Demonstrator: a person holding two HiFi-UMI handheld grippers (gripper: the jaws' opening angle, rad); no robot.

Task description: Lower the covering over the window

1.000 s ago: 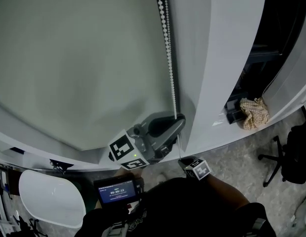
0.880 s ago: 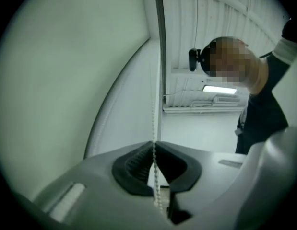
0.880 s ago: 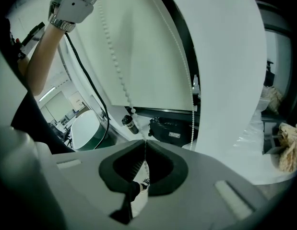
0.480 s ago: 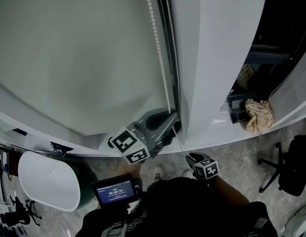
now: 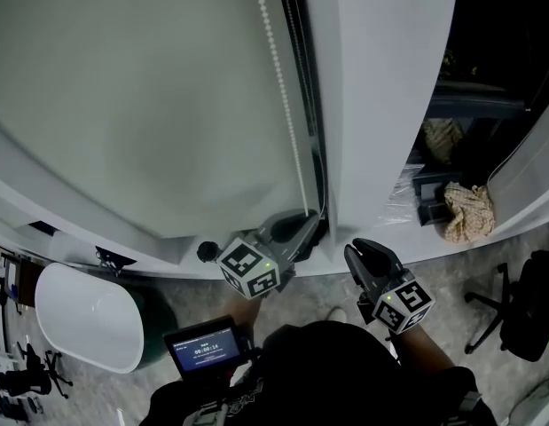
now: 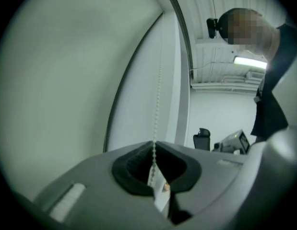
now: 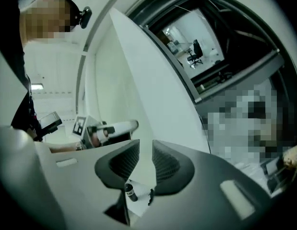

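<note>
Looking down in the head view: the blind (image 5: pixel 123 87) fills the picture from 9 to 12 o'clock as a pale, flat sheet. The chain (image 5: pixel 285 122) hangs along its right edge, running from 12 o'clock down towards centre. It lies beside a dark frame channel and a white post (image 5: pixel 380 105). The left tongs (image 5: pixel 311 223) sit just below centre and point towards 1 o'clock, tips at the foot of the chain. The right tongs (image 5: pixel 361 251) lie at 4 o'clock of them, near but apart, tips close to the post's base and clear of the chain. A small screen (image 5: pixel 203 348) shows at 7 o'clock, a white tub (image 5: pixel 83 327) at 8 o'clock and a crumpled cloth (image 5: pixel 469 211) at 3 o'clock.

Left gripper view: the left tongs (image 6: pixel 154 150) are pressed together, pinching the chain (image 6: pixel 158 95), which rises straight from the pads towards 12 o'clock. The blind (image 6: pixel 66 80) takes up the left half. A chair (image 6: pixel 202 139) stands far off at 3 o'clock.

Right gripper view: the right tongs (image 7: pixel 146 159) are spread, having just been opening. Nothing lies between the pads, and only the post (image 7: pixel 153 90) shows beyond the gap. The left tongs (image 7: pixel 126 126) appear at 9 o'clock, held by a hand (image 7: pixel 96 136).
</note>
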